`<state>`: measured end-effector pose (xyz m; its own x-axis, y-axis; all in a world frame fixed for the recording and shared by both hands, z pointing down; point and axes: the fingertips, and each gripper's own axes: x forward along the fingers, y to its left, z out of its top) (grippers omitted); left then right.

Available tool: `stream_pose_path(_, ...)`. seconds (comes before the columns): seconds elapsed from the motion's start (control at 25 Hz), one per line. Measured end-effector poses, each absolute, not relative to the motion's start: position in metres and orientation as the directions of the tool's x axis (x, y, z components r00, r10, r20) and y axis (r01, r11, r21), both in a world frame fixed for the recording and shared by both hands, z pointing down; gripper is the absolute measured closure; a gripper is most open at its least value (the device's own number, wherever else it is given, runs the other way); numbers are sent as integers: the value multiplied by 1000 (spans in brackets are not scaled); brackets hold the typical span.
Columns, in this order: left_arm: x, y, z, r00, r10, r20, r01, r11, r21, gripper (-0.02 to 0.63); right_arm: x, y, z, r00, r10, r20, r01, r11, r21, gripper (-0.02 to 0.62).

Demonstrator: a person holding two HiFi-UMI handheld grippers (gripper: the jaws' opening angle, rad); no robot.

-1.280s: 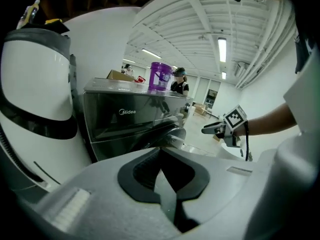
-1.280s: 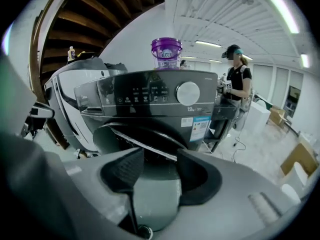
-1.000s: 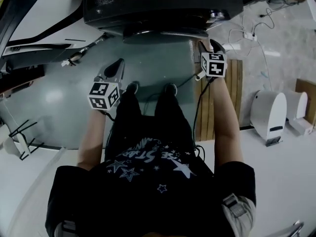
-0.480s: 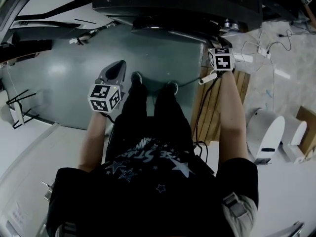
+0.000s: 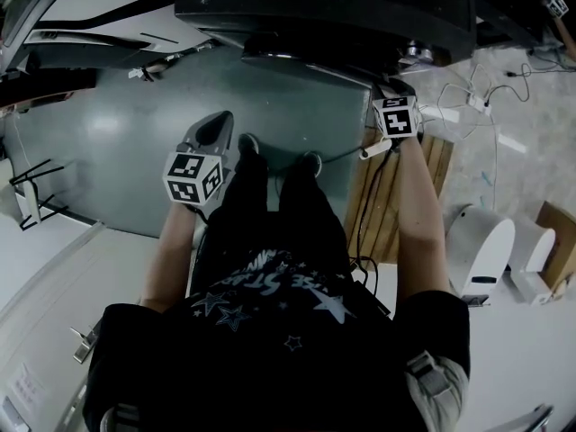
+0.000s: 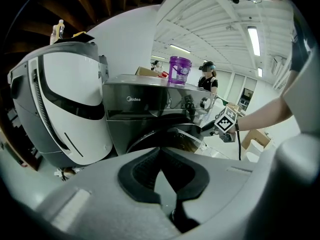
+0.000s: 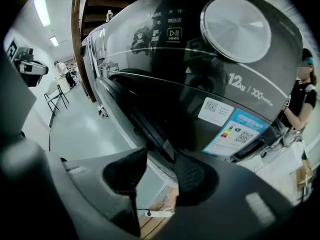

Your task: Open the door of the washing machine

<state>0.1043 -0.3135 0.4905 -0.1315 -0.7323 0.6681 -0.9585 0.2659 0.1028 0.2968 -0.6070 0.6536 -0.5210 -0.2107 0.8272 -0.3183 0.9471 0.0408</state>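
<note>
The dark front-loading washing machine (image 5: 324, 7) stands at the top of the head view, its round door (image 5: 301, 57) facing me. My right gripper (image 5: 391, 88) is at the door's right edge. In the right gripper view its jaws (image 7: 160, 171) are closing with the door's rim (image 7: 150, 134) between the pads. A strip of floor still shows between the left pad (image 7: 125, 176) and the rim. My left gripper (image 5: 216, 126) hangs over the floor left of my legs, well short of the machine. Its jaws (image 6: 167, 179) are shut with nothing in them. From there I see the door (image 6: 165, 136).
A white appliance (image 6: 65, 109) stands left of the washer, and a purple bucket (image 6: 180, 70) sits on top of it. A wooden pallet (image 5: 387, 205), white units (image 5: 481, 250) and cables (image 5: 468, 106) lie to the right. A power strip (image 7: 157, 214) lies under the door.
My right gripper has sunk a little and rolled at the door's right edge. The left gripper has shifted only slightly over the floor.
</note>
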Motion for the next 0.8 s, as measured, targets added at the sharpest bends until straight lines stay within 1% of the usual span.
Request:
stream_pose_path(0.4,93,-334,479,-80,-753,653,-979,182,90,595,321,-560,655,-492,-226,841,-412,911,3,423)
stream_pose_path(0.56,91,-345,481,-22,-761,648,-988,114,100,595,328,-543,657,-478,-240,845,-450,893,-1,425)
stream_pose_path(0.8,83,-360,490,100,-749,655,-992,-21,128,595,338,-513,656,-426,-254,868,-507,862,3,425)
